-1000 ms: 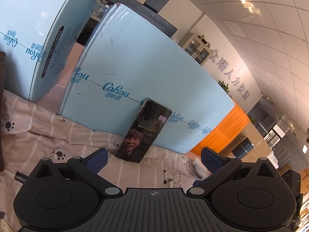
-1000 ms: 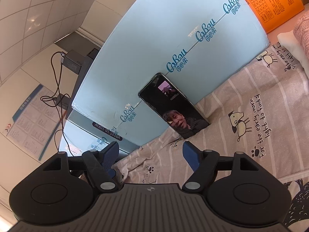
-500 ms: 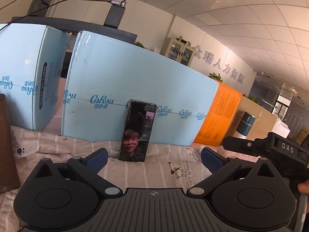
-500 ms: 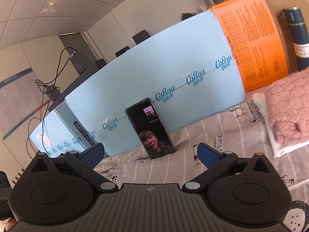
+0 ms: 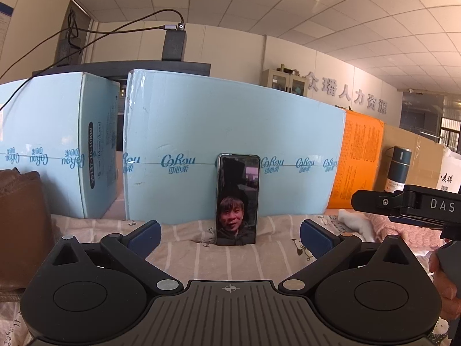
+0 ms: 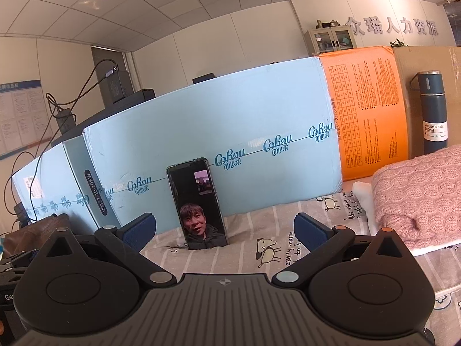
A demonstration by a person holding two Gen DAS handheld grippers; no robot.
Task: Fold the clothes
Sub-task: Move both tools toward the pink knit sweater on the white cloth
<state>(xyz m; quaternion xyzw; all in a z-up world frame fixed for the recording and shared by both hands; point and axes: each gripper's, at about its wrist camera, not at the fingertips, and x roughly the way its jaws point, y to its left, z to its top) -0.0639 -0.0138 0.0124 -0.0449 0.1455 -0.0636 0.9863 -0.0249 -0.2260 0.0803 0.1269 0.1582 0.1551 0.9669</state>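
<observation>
A folded pink knitted sweater point(image 6: 420, 196) lies on a white cloth at the right of the striped sheet point(image 6: 259, 236); its edge shows in the left wrist view point(image 5: 383, 225). A brown garment point(image 5: 20, 219) lies at the left, also in the right wrist view point(image 6: 34, 233). My left gripper point(image 5: 230, 236) is open and empty above the sheet. My right gripper point(image 6: 224, 230) is open and empty too; its body shows in the left wrist view point(image 5: 417, 204). Both point level at a phone.
A phone point(image 5: 237, 199) with a face on its screen leans on light blue boxes point(image 5: 230, 132) at the back. An orange box point(image 6: 366, 109), a cardboard box and a dark blue vacuum bottle point(image 6: 432, 115) stand at the right. Cables hang at the left.
Both grippers have tilted from a slanted, upward view to level and drawn back from the phone. The right gripper's jaws stand wider than a second ago. Nothing was grasped.
</observation>
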